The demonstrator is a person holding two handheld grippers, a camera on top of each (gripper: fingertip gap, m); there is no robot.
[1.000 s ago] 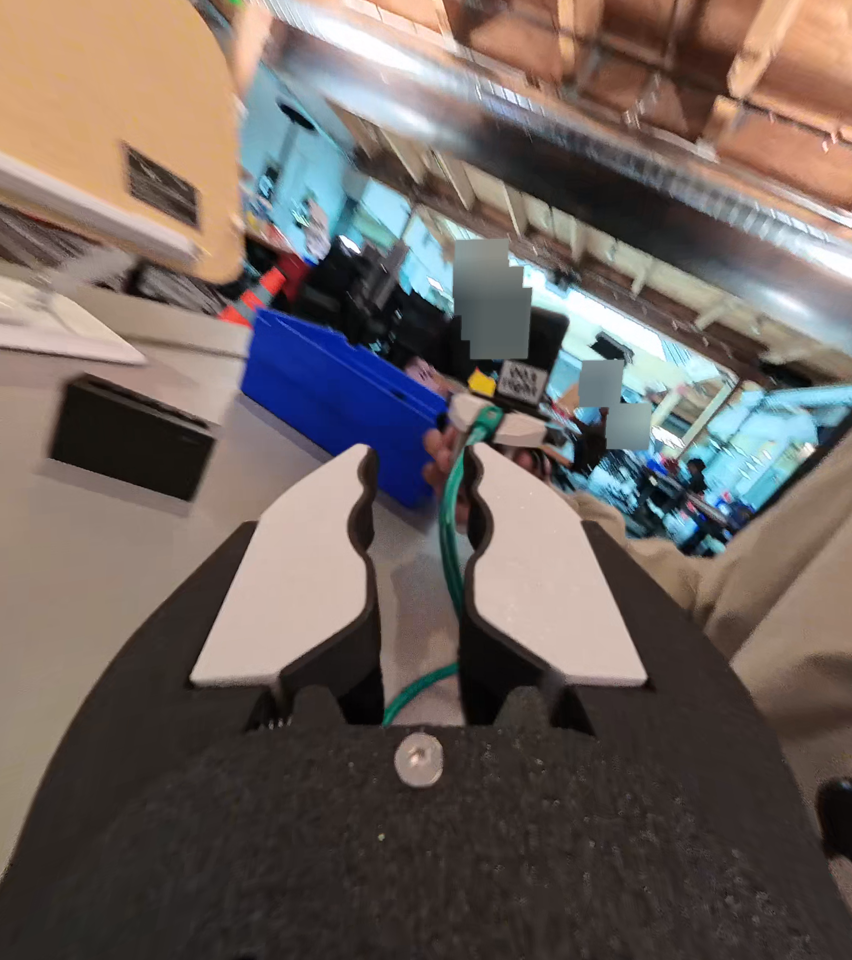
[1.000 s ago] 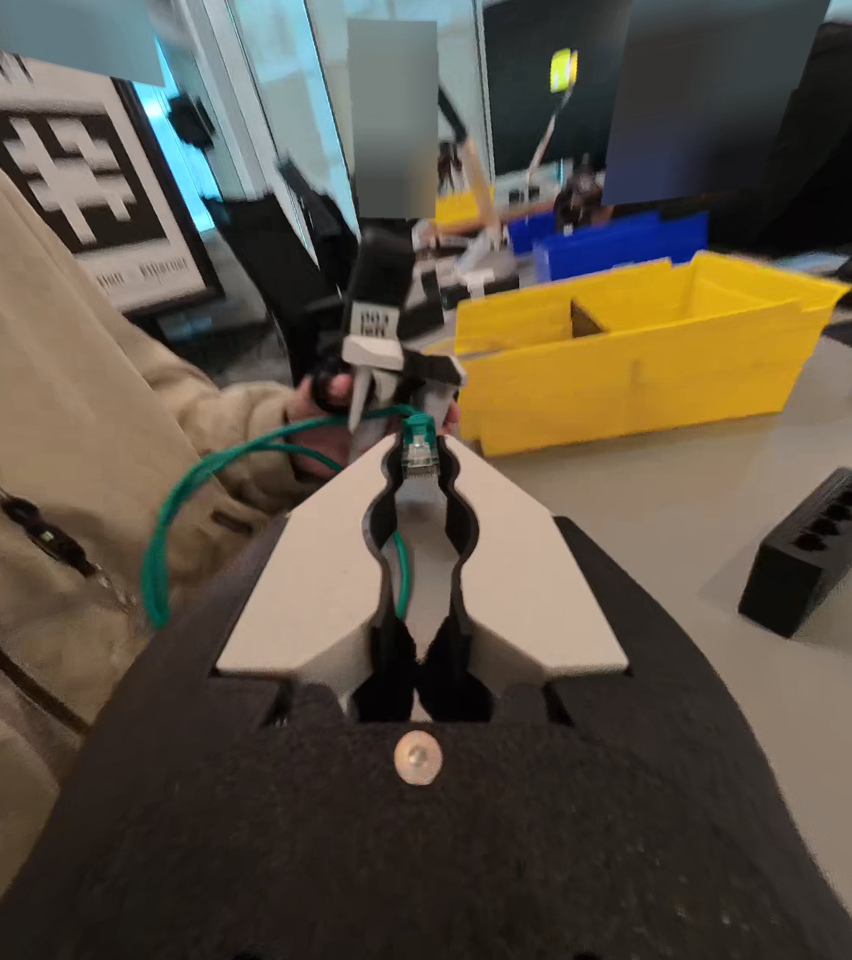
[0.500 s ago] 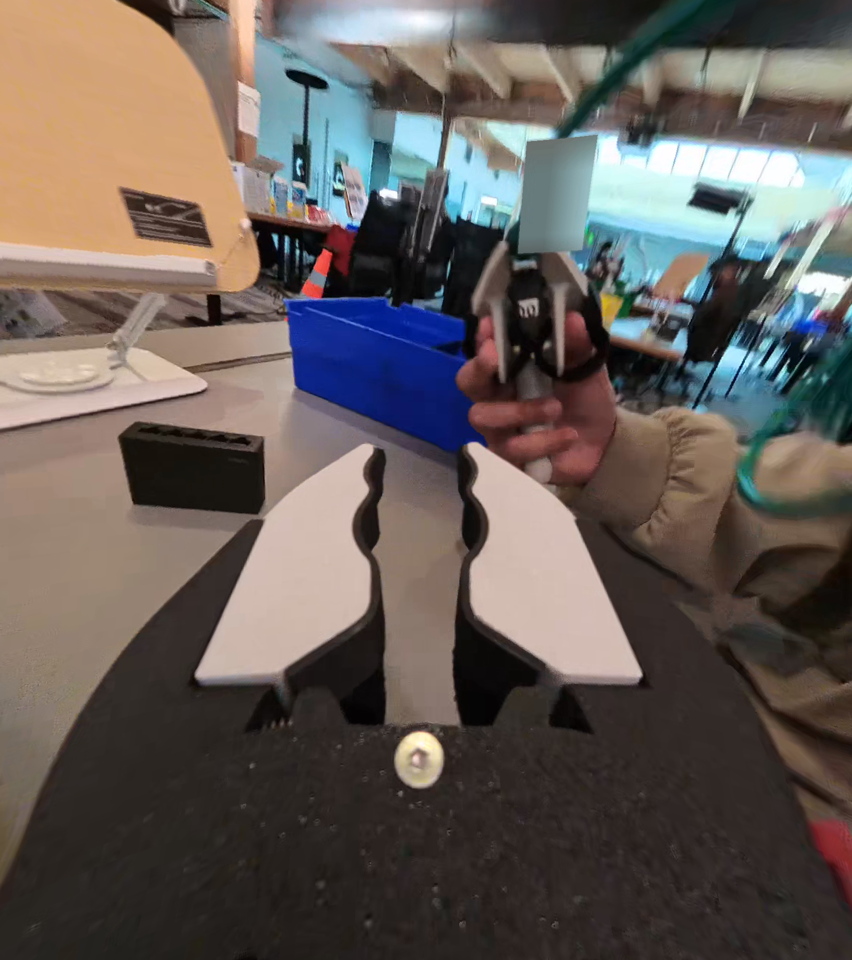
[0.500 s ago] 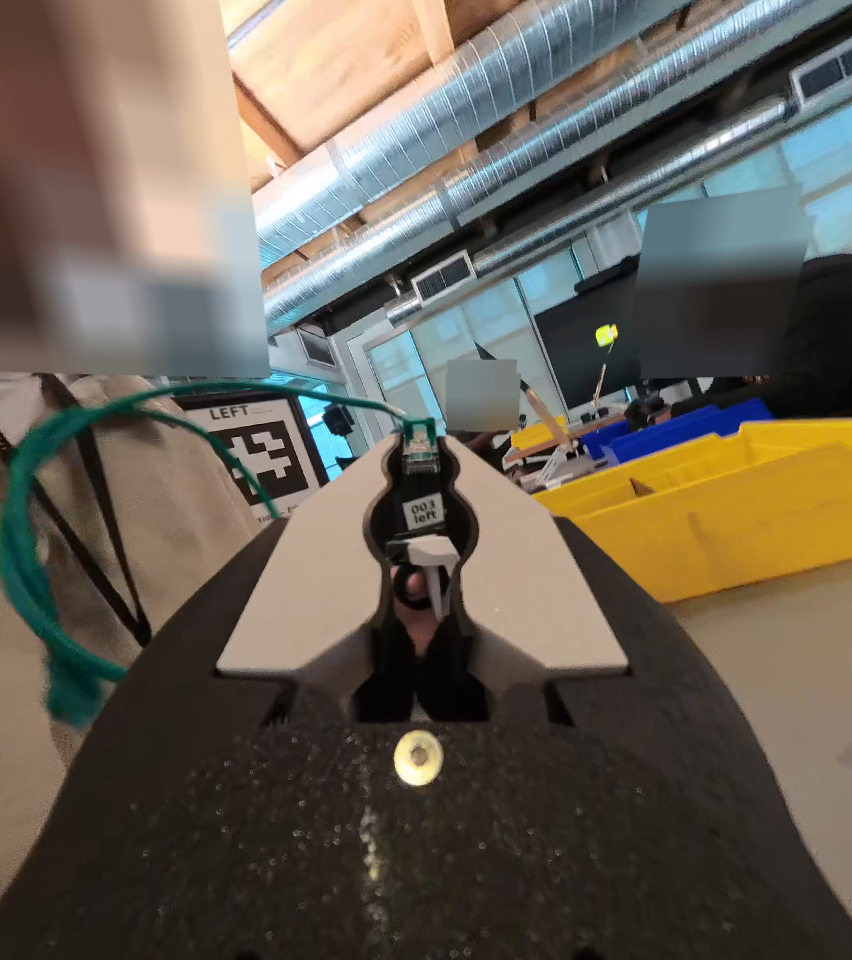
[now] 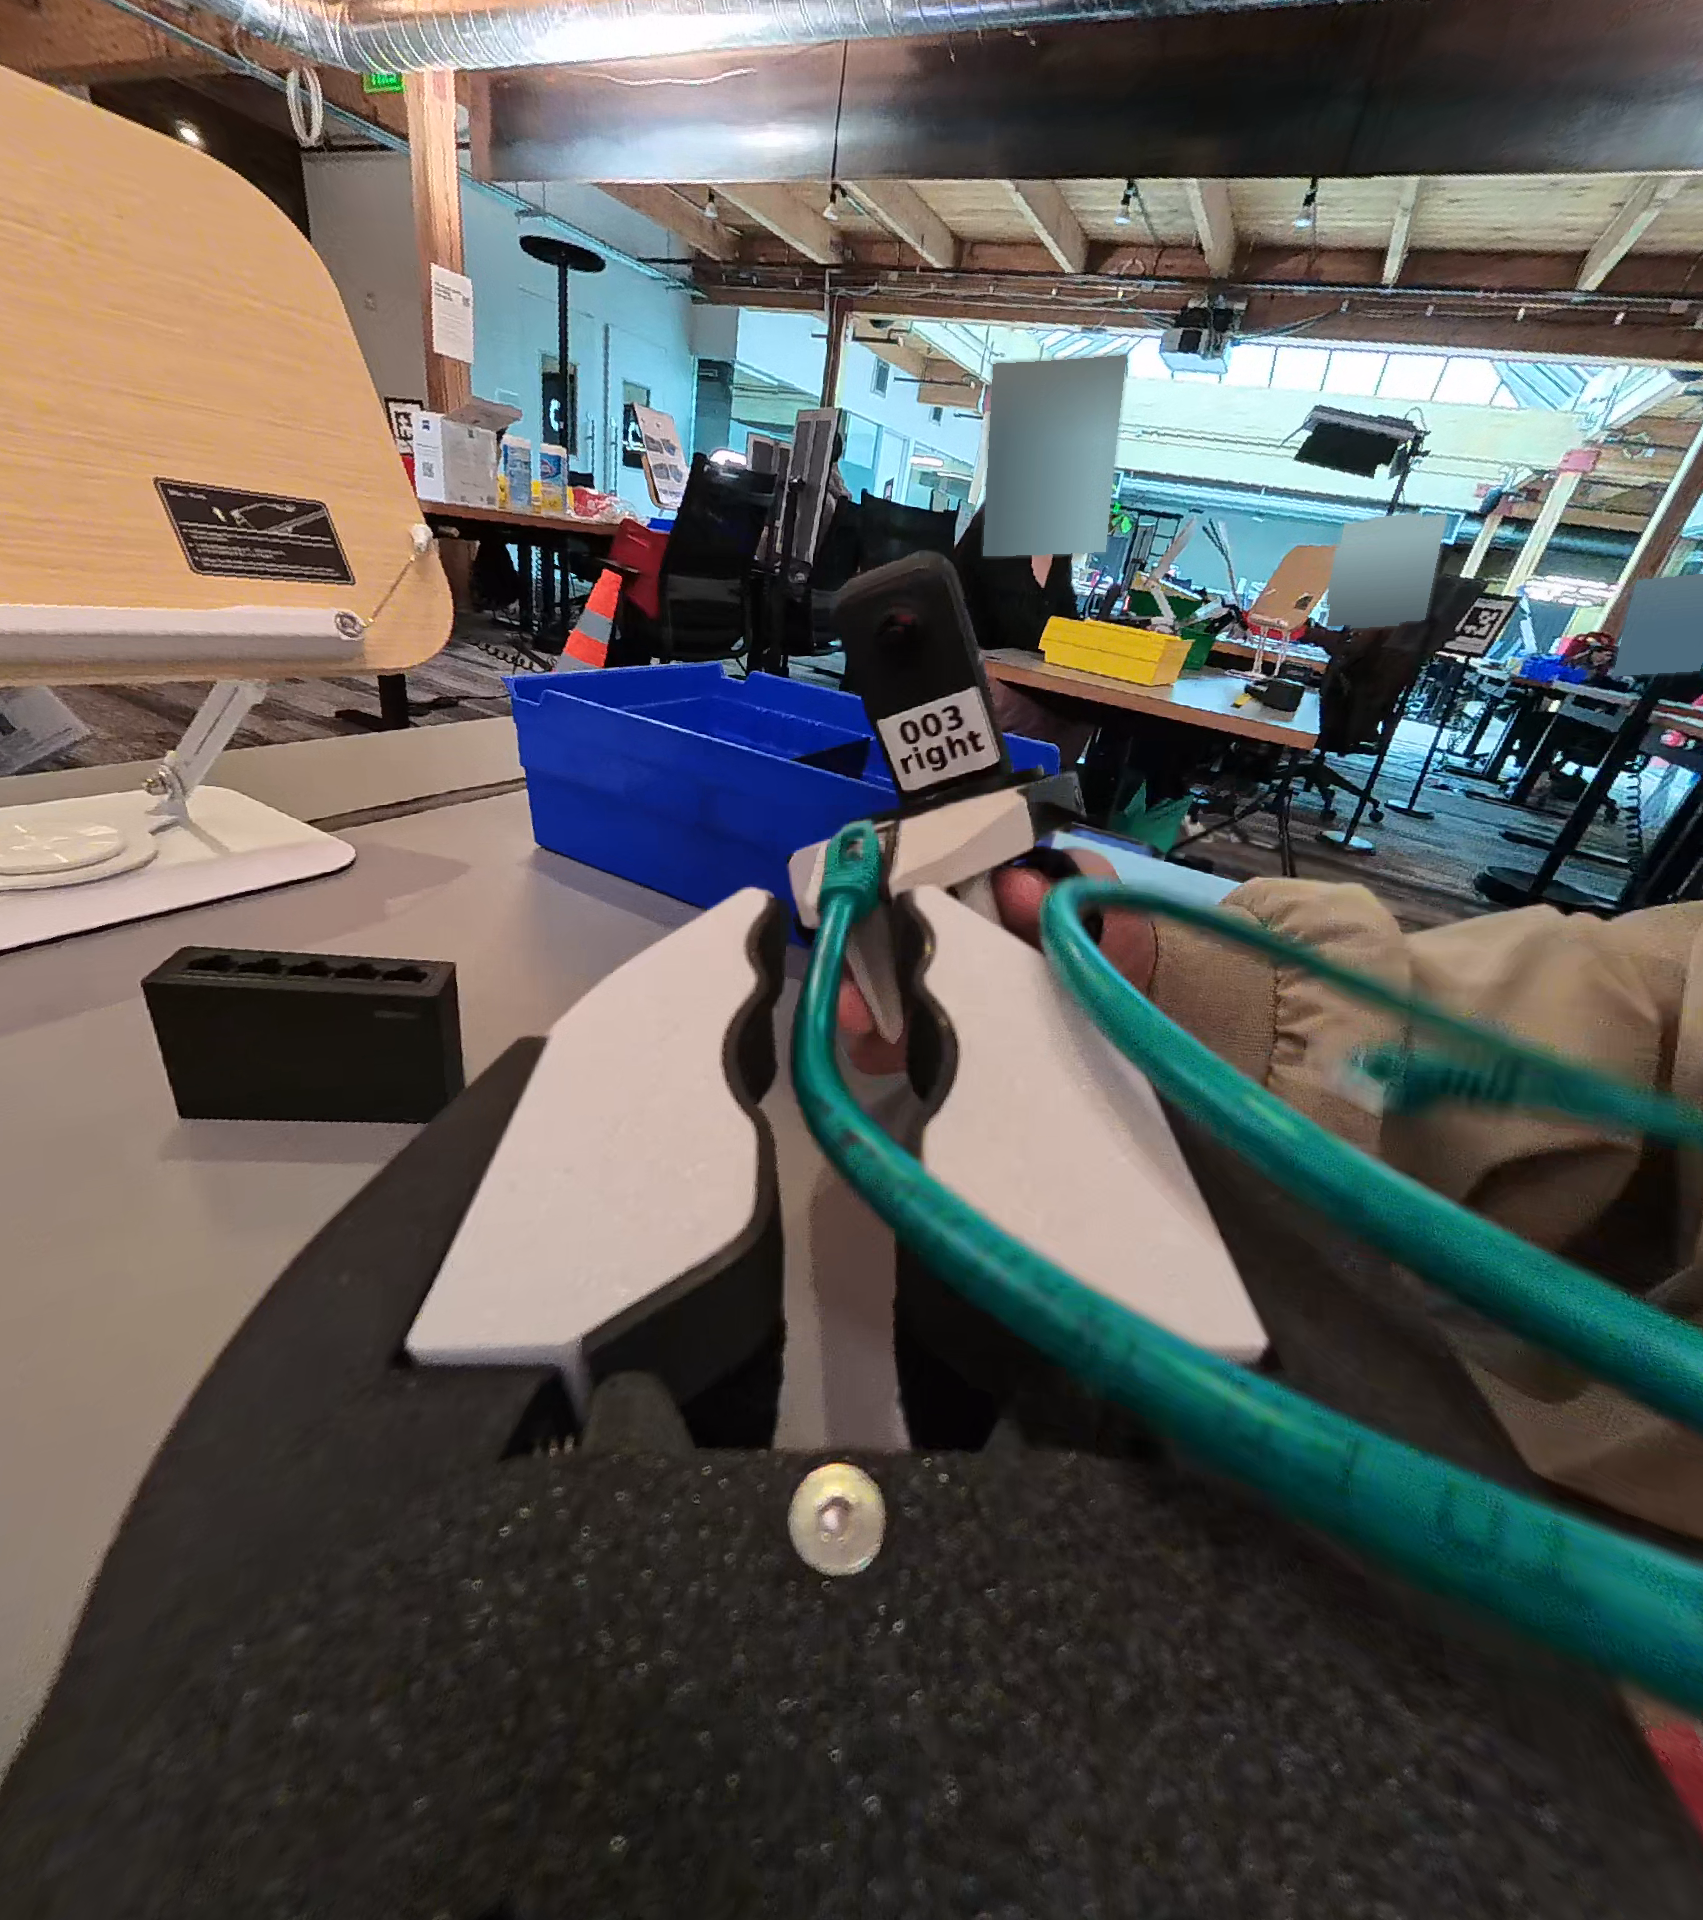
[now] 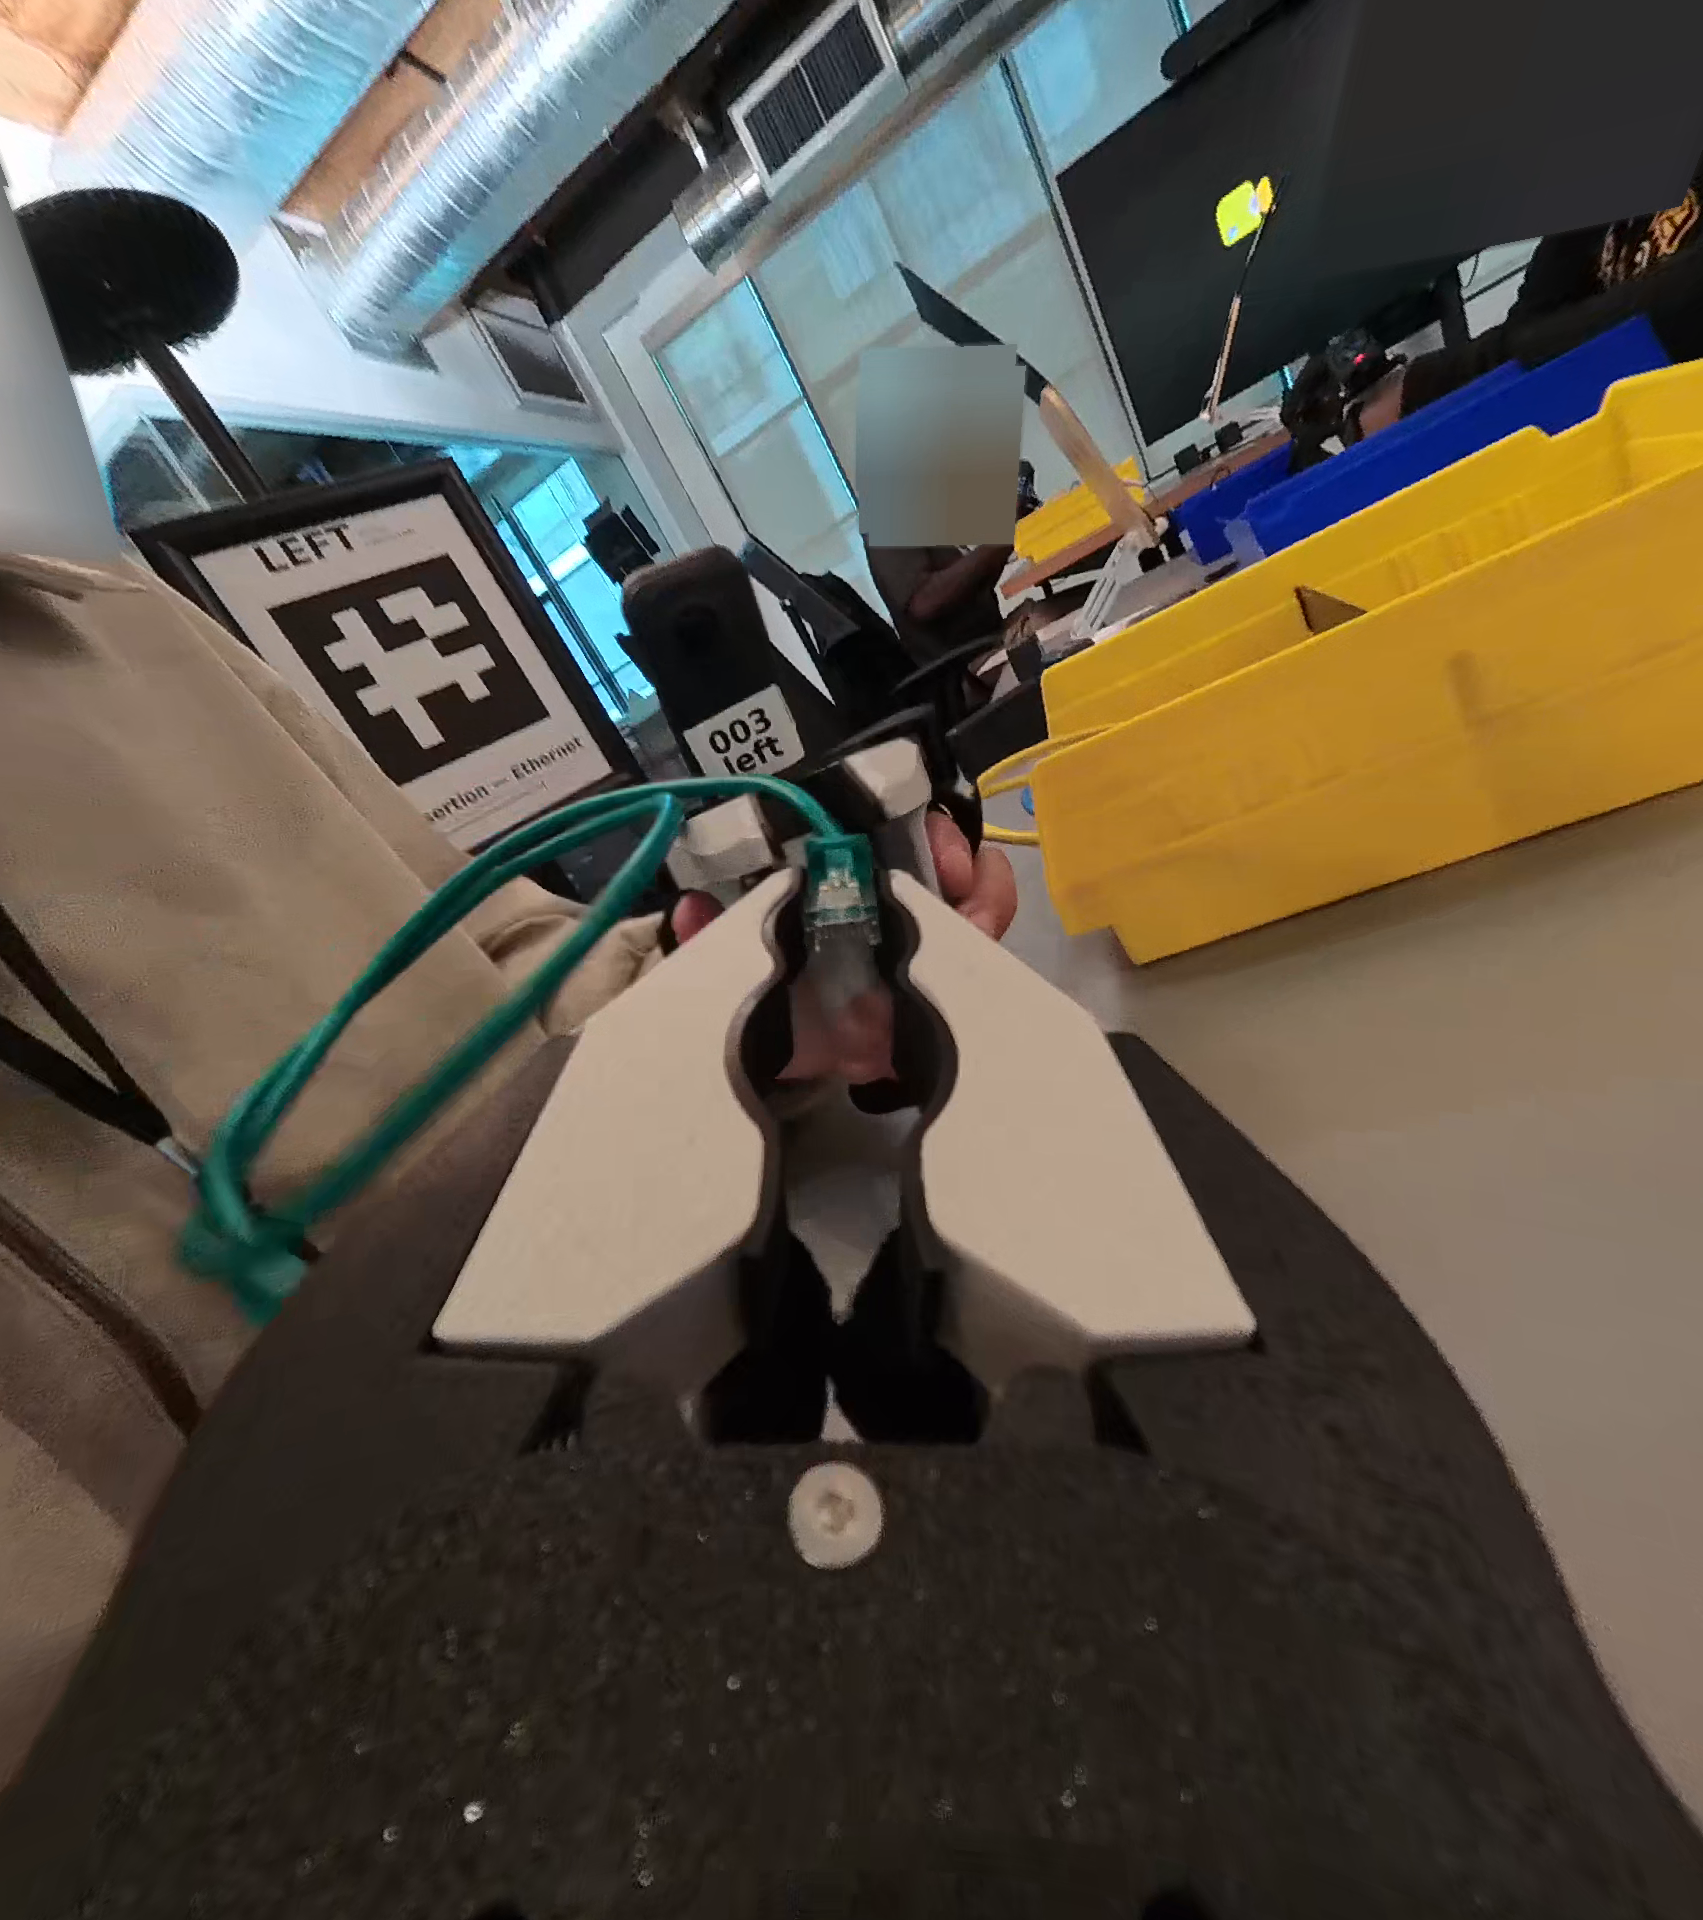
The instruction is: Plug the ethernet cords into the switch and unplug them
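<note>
A green ethernet cord point(image 5: 1190, 1340) loops in the air in front of a person's beige sleeve point(image 5: 1512, 1039). My right gripper point(image 6: 839, 896) is shut on one of its clear plugs point(image 6: 836, 894), plug pointing back at the camera. In the left wrist view the right gripper point(image 5: 878, 862) hangs just beyond my left gripper point(image 5: 842, 914). The left gripper's jaws stand apart, with the cord running through the gap, not pinched. The cord's other plug point(image 5: 1418, 1081) dangles free, blurred. The black switch point(image 5: 301, 1039) sits on the grey table point(image 5: 47, 1299) to the left, ports up.
A blue bin point(image 5: 701, 769) stands behind the switch. A wooden-topped stand point(image 5: 99, 364) on a white base point(image 5: 151, 862) is at the far left. A yellow bin point(image 6: 1449, 707) sits to the right in the right wrist view, and a framed marker sign point(image 6: 390, 665) to the left. Only a small space, under 4 cm, lies between the two pairs of fingers. From either gripper's tips it is about 20 centimeters to the black switch point(image 5: 301, 1039).
The right gripper came down from overhead, still holding the plug, to just in front of the left gripper. The cord now runs between the left fingers, which were empty half a second ago.
</note>
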